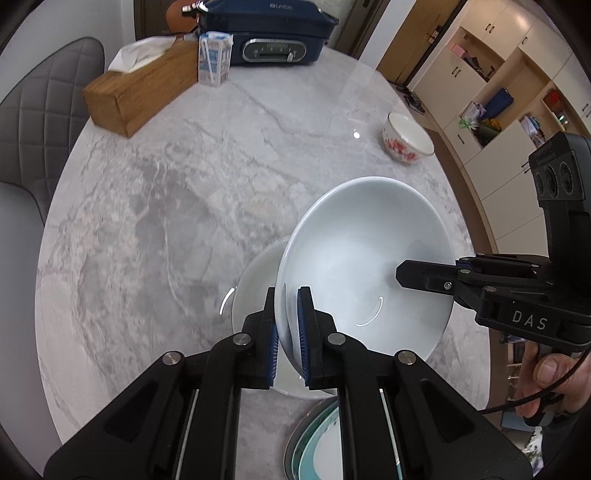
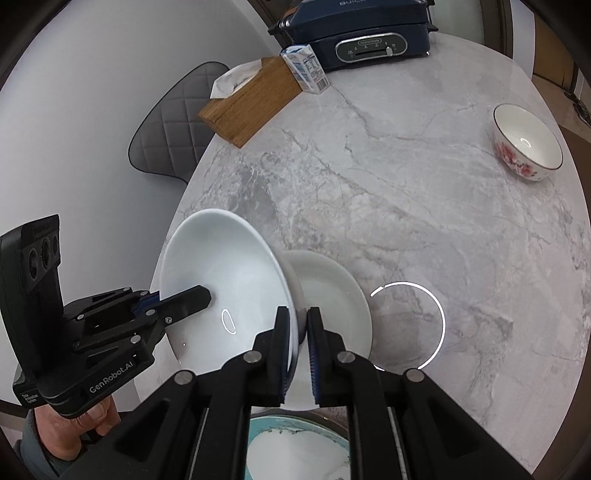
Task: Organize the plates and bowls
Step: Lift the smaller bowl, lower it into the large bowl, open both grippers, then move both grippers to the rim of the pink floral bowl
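left claw (image 1: 291, 332) – clamped on white bowl (image 1: 354, 258) rim | right claw (image 2: 299, 343) – clamped on opposite rim | bowl tilted above white plate (image 2: 332, 295), near table (image 2: 406, 184) edge | floral bowl (image 2: 526, 147) far right

A wide stretch of bare marble table (image 2: 388, 192) is lying open around the white bowl (image 1: 365, 258), which both grippers are holding raised and tilted. Directly beneath the bowl, a white plate (image 2: 332, 295) is sitting, and nearer the camera than the bowl a teal-rimmed plate (image 2: 295, 443) is taking up the table edge. Far beyond the bowl, a wooden tissue box (image 1: 144, 92), a milk carton (image 1: 216, 59) and a dark blue appliance (image 1: 266, 33) are lining the far edge. A floral bowl (image 2: 526, 147) is standing alone, well apart to the right.
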